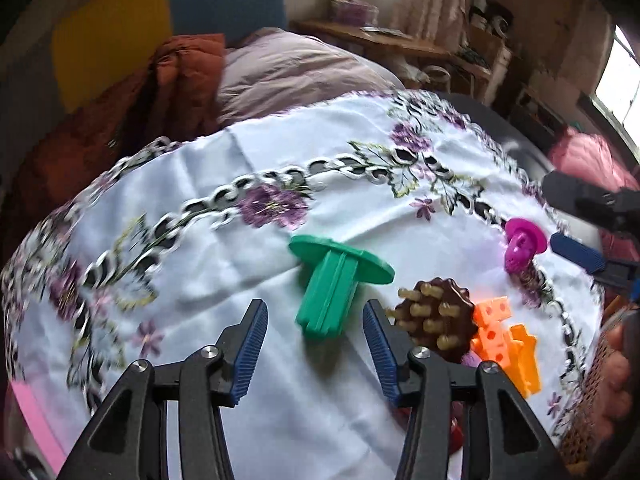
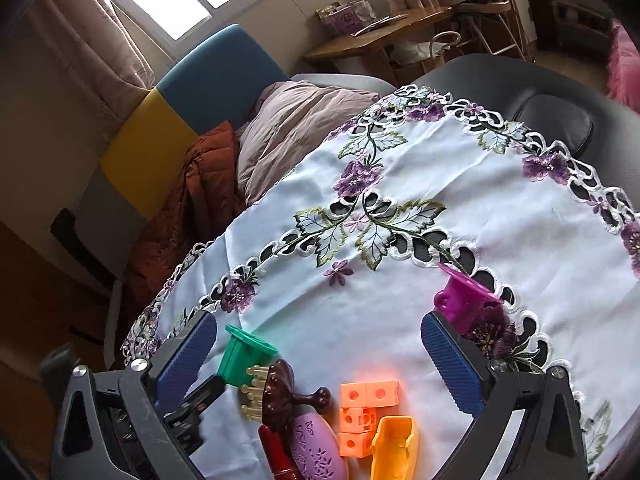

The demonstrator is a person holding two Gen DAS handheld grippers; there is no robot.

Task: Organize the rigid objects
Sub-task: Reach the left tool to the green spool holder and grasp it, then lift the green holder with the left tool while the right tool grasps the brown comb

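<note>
A green plastic piece [image 1: 336, 284] with a round flange and a ribbed stem lies on the white embroidered tablecloth [image 1: 224, 264]. Its stem end reaches in between the blue pads of my left gripper [image 1: 316, 332], which is open and does not press on it. To its right lie a brown peg hairbrush [image 1: 436, 320], joined orange cubes [image 1: 492, 328] and a magenta flanged piece [image 1: 522, 246]. My right gripper [image 2: 320, 360] stands open over bare cloth, with nothing between its fingers. Around it are the green piece [image 2: 246, 356], the brush [image 2: 280, 396], the cubes [image 2: 368, 404] and the magenta piece [image 2: 464, 292].
An orange hollow piece [image 2: 394, 448], a purple patterned oval [image 2: 316, 448] and a red item [image 2: 276, 456] lie at the near edge. Behind the table stands a blue and yellow chair [image 2: 216, 76] with quilted coats [image 2: 208, 184]. A hand [image 1: 616, 380] shows at the right.
</note>
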